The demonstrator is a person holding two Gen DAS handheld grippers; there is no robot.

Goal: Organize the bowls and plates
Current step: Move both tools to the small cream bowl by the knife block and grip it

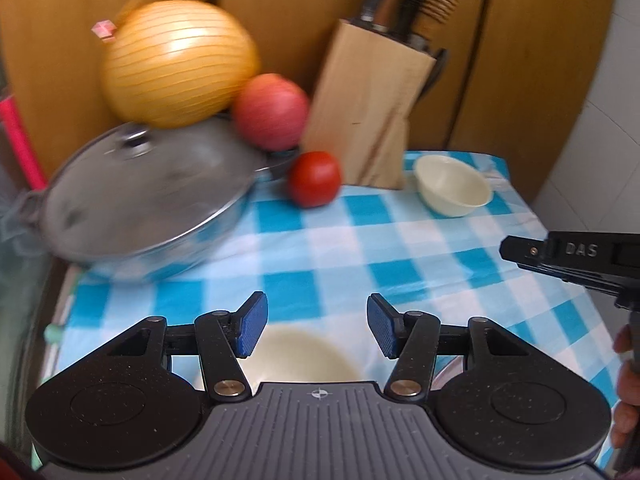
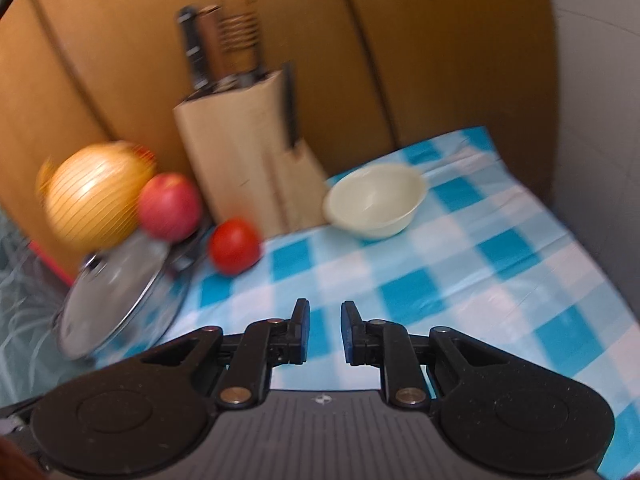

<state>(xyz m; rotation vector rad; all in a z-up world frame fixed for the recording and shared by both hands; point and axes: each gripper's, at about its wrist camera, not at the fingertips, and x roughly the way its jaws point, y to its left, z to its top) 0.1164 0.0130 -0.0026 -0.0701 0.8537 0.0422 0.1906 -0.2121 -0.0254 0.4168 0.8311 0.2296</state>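
A cream bowl (image 1: 454, 186) stands at the far right of the blue-and-white checked cloth (image 1: 360, 240), next to the knife block; the right wrist view shows this bowl (image 2: 376, 200) ahead of my right gripper. A second cream bowl (image 1: 296, 354) lies just under my left gripper (image 1: 318, 326), mostly hidden by the gripper's body. The left jaws stand open above it and the blue pads (image 1: 254, 326) touch nothing. My right gripper (image 2: 326, 332) hangs over bare cloth, shut down to a narrow slit with nothing between. Its black side (image 1: 580, 256) also shows at the right edge of the left wrist view.
A steel pot with a glass lid (image 1: 148, 200) fills the left side. A large yellow onion (image 1: 176, 60) and a red apple (image 1: 272, 110) sit behind it, a tomato (image 1: 314, 178) beside it. A wooden knife block (image 1: 368, 120) stands against the wooden back wall. A hand (image 1: 624, 400) is at the right edge.
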